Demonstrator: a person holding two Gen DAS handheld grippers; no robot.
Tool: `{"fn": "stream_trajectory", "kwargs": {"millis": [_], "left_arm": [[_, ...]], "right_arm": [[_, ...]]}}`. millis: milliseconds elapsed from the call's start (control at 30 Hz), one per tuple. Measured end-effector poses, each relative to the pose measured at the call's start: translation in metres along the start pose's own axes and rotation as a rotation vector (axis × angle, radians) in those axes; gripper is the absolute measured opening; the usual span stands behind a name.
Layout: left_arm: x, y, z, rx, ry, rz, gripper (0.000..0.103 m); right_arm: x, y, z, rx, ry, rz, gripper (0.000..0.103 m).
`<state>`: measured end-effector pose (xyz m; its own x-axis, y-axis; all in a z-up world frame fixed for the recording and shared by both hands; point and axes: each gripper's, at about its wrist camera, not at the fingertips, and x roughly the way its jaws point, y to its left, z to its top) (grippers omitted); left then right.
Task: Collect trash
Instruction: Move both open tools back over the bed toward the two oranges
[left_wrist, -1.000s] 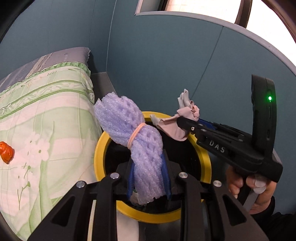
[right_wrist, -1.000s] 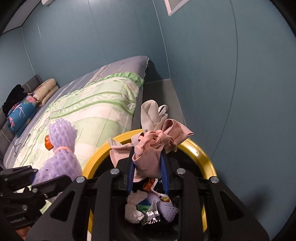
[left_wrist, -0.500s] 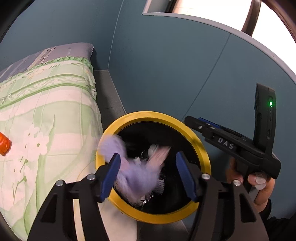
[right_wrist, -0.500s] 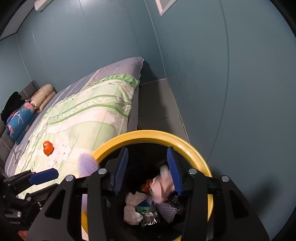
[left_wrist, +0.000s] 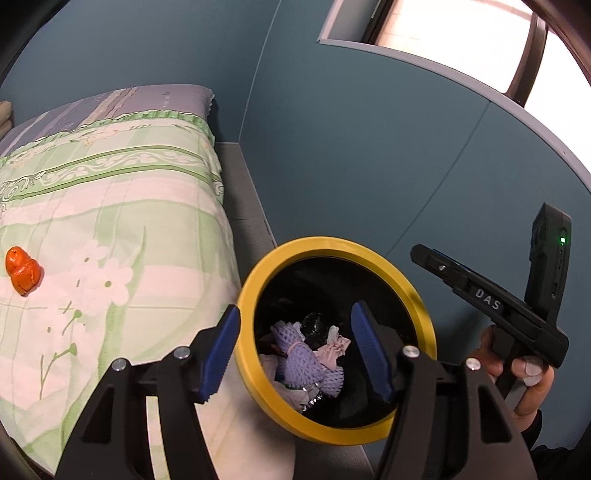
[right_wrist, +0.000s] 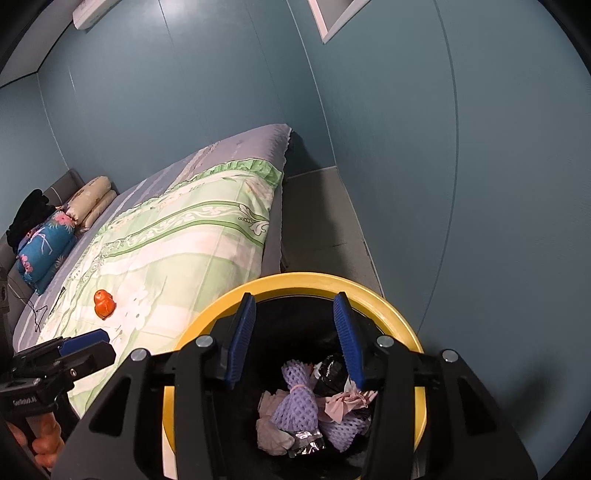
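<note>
In the left wrist view, the left tool (left_wrist: 295, 347) hangs over the near-left part of the bin (left_wrist: 388, 264), a black container with a thick yellow rim. Its two blue pads stand spread, with nothing between them; the jaws have just been opening. One pad lies outside the yellow rim on the bed side, the other over the dark opening. Down inside the bin lies the purple foam net (left_wrist: 306, 360), tied with a pale band, and just beside it the pink crumpled wrapper (left_wrist: 334, 349), on top of other scraps. The bin stands on a narrow strip of grey floor (left_wrist: 243, 195), pressed between the edge of the bed (left_wrist: 110, 206) and the blue wall (left_wrist: 351, 140), so there is little free room on both sides. On the green flowered cover one orange crumpled piece (left_wrist: 23, 271) lies well apart from the bin. At the right, a person's hand (left_wrist: 524, 380) holds the right tool (left_wrist: 424, 254), whose tip reaches to the far-right side of the rim.

In the right wrist view, the right tool (right_wrist: 295, 332) is above the opening of the bin (right_wrist: 388, 295), its pads also spread and empty, after opening just now. The purple foam net (right_wrist: 295, 402) and the pink crumpled wrapper (right_wrist: 343, 402) lie at the bottom, touching each other, with a silver foil piece (right_wrist: 306, 441) below them. The orange crumpled piece (right_wrist: 104, 303) rests on the bed (right_wrist: 207, 236), near its long edge. The left tool (right_wrist: 85, 341) shows at the lower left, over the bed edge. The floor (right_wrist: 317, 221) beyond the bin is bare up to the wall corner.
</note>
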<state>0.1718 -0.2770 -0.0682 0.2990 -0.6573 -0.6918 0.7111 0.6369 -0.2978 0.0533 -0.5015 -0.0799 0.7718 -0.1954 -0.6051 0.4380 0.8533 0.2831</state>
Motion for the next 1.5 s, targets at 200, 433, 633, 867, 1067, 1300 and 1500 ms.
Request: {"fn": "stream_trajectory", "kwargs": {"millis": [200, 433, 633, 867, 1067, 1300, 1500], "left_arm": [[-0.014, 0.019, 0.005, -0.035, -0.03, 0.028, 0.063], [-0.042, 0.053, 0.009, -0.089, -0.086, 0.075, 0.071], [-0.068, 0.094, 0.013, -0.162, -0.138, 0.132, 0.078], [-0.1, 0.144, 0.011, -0.249, -0.193, 0.195, 0.082], [-0.127, 0.191, 0.006, -0.32, -0.235, 0.254, 0.084], [-0.141, 0.246, 0.004, -0.384, -0.24, 0.329, 0.084], [-0.13, 0.294, 0.002, -0.415, -0.2, 0.392, 0.084]], "right_arm": [[-0.006, 0.011, 0.004, -0.016, -0.019, 0.011, 0.048], [-0.006, 0.036, 0.011, -0.058, -0.035, 0.05, 0.056], [-0.005, 0.067, 0.016, -0.109, -0.052, 0.1, 0.064], [0.003, 0.115, 0.018, -0.19, -0.06, 0.183, 0.071], [0.013, 0.162, 0.014, -0.27, -0.064, 0.256, 0.074], [0.043, 0.222, 0.005, -0.371, -0.019, 0.325, 0.075], [0.077, 0.273, -0.011, -0.453, 0.037, 0.367, 0.075]]}}
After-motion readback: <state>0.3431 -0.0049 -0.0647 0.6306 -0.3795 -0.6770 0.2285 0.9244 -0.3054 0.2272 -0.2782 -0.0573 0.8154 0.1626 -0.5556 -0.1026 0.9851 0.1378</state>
